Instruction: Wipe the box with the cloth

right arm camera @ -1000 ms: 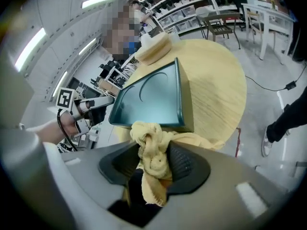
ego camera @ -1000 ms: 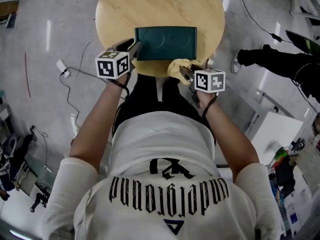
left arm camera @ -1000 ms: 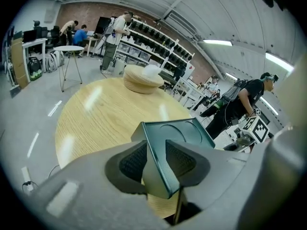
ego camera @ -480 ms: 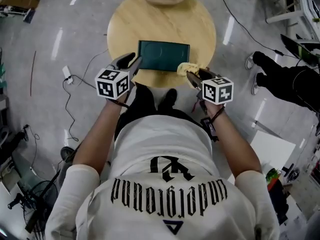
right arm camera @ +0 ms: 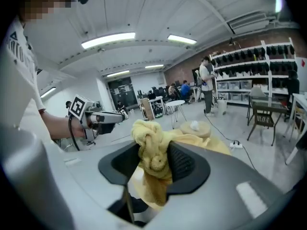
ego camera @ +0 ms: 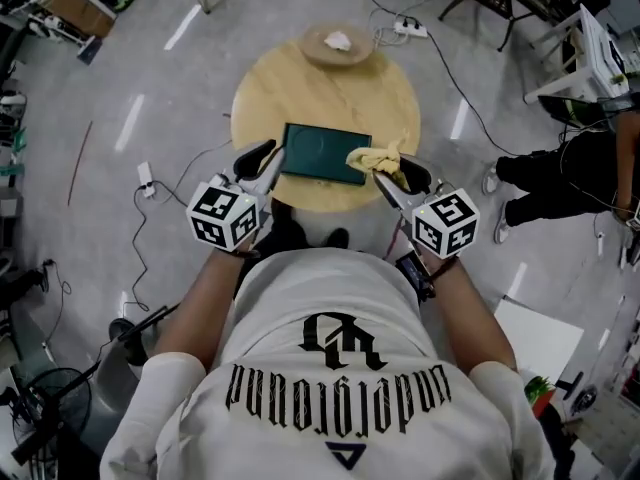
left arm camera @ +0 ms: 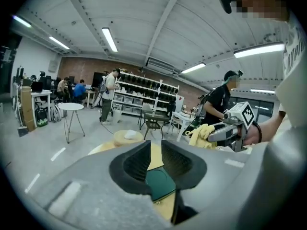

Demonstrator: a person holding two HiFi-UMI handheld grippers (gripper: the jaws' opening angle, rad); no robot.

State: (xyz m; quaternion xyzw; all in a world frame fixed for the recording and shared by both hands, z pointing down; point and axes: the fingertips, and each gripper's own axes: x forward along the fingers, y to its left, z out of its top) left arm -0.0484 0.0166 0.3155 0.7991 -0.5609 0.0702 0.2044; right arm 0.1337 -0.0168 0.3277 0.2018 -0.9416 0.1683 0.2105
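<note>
The soft, crumpled yellow cloth (right arm camera: 151,143) is pinched between the ribbed black pads of the right gripper (right arm camera: 153,163). The jaws of the left gripper (left arm camera: 153,161) have just been closing; a narrow gap is left, with nothing in it. Farther, the flat rectangular dark green box (ego camera: 322,153) is laid at the near edge of the round wooden table (ego camera: 320,88), with its long axis left to right.

Both grippers now hang lifted clear of the table (ego camera: 300,98). The right gripper (ego camera: 400,180) carries the yellow cloth (ego camera: 375,158) up from the box's (ego camera: 325,153) 5 o'clock corner to its 3 o'clock edge. The left gripper (ego camera: 266,158), at 9 o'clock, has just been closing its jaws on nothing.
</note>
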